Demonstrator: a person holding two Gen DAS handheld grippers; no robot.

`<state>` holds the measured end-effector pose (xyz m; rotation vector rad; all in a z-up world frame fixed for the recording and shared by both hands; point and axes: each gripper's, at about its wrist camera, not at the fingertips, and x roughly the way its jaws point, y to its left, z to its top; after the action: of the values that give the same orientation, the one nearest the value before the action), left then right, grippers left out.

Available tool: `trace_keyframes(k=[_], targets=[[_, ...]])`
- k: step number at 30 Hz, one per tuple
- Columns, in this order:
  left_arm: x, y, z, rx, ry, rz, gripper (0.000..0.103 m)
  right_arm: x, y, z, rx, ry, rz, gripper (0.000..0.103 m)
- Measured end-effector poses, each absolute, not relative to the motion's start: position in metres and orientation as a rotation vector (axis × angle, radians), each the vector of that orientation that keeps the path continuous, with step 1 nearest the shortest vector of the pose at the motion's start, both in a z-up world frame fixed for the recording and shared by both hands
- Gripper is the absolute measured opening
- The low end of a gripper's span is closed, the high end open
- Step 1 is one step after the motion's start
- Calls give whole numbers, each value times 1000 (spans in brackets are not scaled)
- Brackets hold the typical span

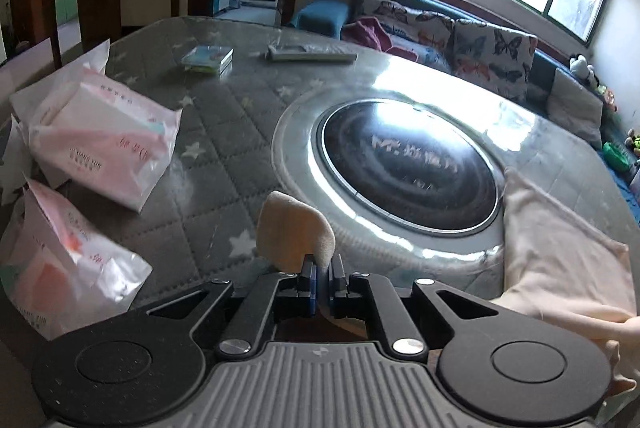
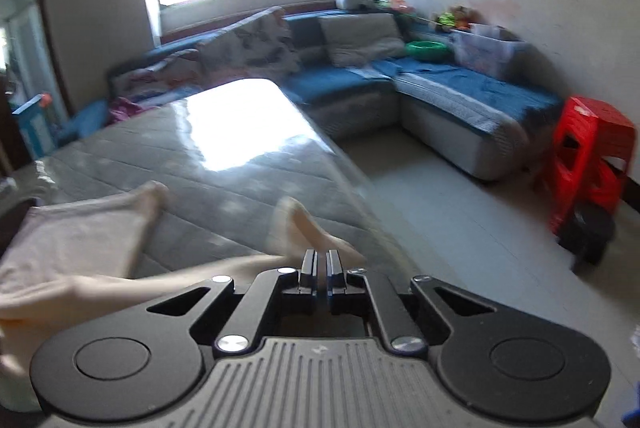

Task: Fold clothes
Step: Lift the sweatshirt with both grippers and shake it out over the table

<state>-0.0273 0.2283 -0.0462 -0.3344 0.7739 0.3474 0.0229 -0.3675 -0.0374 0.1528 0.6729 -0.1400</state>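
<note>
**Pinching both ends of the cream garment**

Gripping tight, your left gripper (image 1: 323, 274) has its fingers clamped on a corner of the cream garment (image 1: 560, 252), a flap of it standing up past the tips. Over on your right, the right gripper (image 2: 321, 268) is clenched on another part of the same cloth (image 2: 76, 228) (that view is blurred). The rest of the fabric lies across the near edge of the quilted grey table (image 1: 224, 132), beside the round black hotplate (image 1: 408, 164). Two pink plastic packages (image 1: 104, 144) sit well off to the left, a remote (image 1: 312, 53) at the far side.
</note>
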Motion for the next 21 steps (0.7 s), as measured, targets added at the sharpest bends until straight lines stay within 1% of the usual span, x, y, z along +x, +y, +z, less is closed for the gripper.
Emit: trace_keyframes(k=[1,6,8,10,12,14,15,16,17,18,19,21], targets=[[-28,229,-46,-333,774,351,7,21,-372,-38,152,677,-163,6],[-31,229,-41,-312,763,355,15,19,-371,-26,115,639,-148,9],[-34,229,-39,-307,759,355,17,23,-364,-21,113,624,-104,16],[-37,228,-36,-302,756,360,21,33,-353,-20,101,627,-68,30],[-41,228,-32,-294,747,362,31,46,-342,-22,87,641,-43,34],[-46,226,-28,-288,733,358,32,62,-337,-29,80,668,-51,34],[-48,225,-25,-286,727,349,32,70,-336,-33,78,683,-57,33],[-50,222,-23,-282,721,336,33,76,-336,-36,78,699,-61,30],[-51,219,-20,-276,715,319,35,80,-336,-38,78,708,-58,24],[-52,215,-17,-270,709,302,35,84,-335,-40,76,715,-48,7],[-53,211,-15,-263,703,284,35,86,-335,-40,73,711,-36,4],[-50,198,-12,-247,699,233,35,78,-340,-31,63,644,-23,4]])
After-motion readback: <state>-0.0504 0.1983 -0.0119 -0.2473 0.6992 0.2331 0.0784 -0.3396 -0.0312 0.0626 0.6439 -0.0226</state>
